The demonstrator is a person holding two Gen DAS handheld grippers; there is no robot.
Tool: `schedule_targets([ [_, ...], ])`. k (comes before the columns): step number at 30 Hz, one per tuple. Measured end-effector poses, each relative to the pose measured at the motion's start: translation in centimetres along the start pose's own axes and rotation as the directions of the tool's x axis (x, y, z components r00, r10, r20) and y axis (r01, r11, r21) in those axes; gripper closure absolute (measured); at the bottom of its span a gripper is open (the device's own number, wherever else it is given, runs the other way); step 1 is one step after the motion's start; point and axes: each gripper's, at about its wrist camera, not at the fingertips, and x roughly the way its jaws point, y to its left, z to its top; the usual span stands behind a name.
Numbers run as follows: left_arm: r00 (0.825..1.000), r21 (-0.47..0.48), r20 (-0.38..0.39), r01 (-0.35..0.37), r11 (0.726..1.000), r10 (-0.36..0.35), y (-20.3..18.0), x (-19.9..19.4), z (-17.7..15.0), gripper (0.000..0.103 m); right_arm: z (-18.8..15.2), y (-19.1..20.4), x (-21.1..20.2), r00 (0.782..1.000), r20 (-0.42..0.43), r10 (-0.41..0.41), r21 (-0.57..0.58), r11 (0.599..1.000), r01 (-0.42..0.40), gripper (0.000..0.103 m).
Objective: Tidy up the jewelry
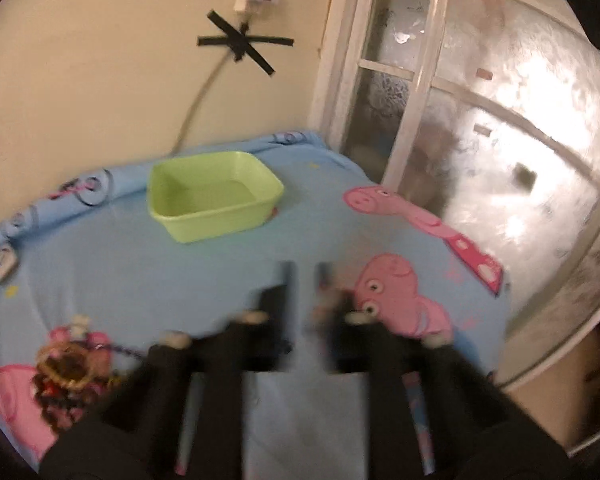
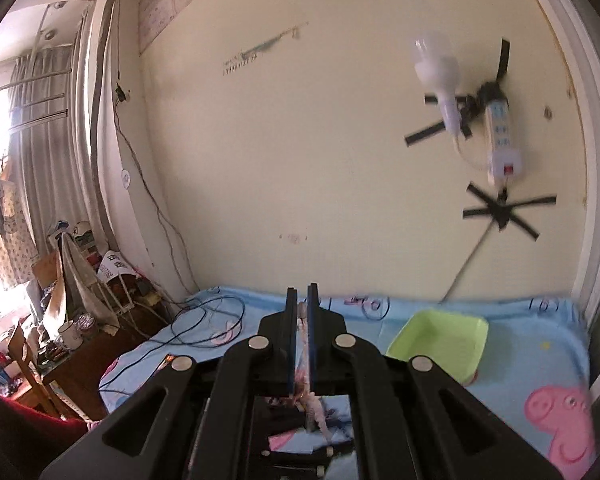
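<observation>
A light green tub (image 1: 214, 196) stands empty on the blue cartoon-print sheet (image 1: 140, 272) near the wall; the right wrist view has the tub (image 2: 440, 340) right of the fingers. A heap of jewelry (image 1: 66, 372), gold bangles and dark beads, lies at the lower left. My left gripper (image 1: 306, 280) is badly blurred above the sheet; its fingers stand close together, and a pale smear by the right finger cannot be made out. My right gripper (image 2: 302, 300) is raised and shut on a pale pink beaded strand (image 2: 314, 408) that hangs down between its fingers.
A frosted glass door (image 1: 480, 152) borders the sheet on the right. A small device (image 1: 0, 264) lies at its left edge and dark cables (image 2: 204, 320) trail over its far left corner. A power strip (image 2: 502, 140) and bulb (image 2: 436, 68) are taped to the wall.
</observation>
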Motion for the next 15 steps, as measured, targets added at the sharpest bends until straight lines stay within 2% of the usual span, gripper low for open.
schedule_targets([
  [5, 0.998, 0.025, 0.069, -0.005, 1.000, 0.003, 0.7, -1.6, 5.7, 0.098, 3.3, -1.9, 0.5, 0.998, 0.036, -0.046, 0.010, 0.999, 0.046, 0.103],
  [8, 0.995, 0.033, 0.096, -0.044, 0.998, 0.040, 1.5, -1.8, 9.5, 0.098, 4.8, -3.5, 1.3, 0.996, 0.059, -0.067, 0.026, 0.998, 0.066, 0.103],
  [12, 0.996, -0.027, 0.061, -0.064, 0.998, 0.066, 4.0, 1.1, 13.3, 0.098, 5.3, -6.4, 3.8, 0.993, 0.054, -0.101, 0.051, 0.994, 0.098, 0.103],
  [15, 0.997, -0.080, 0.007, -0.082, 0.993, 0.083, 6.3, 4.6, 14.7, 0.098, 4.6, -9.2, 6.5, 0.993, 0.020, -0.118, 0.094, 0.989, 0.116, 0.103],
])
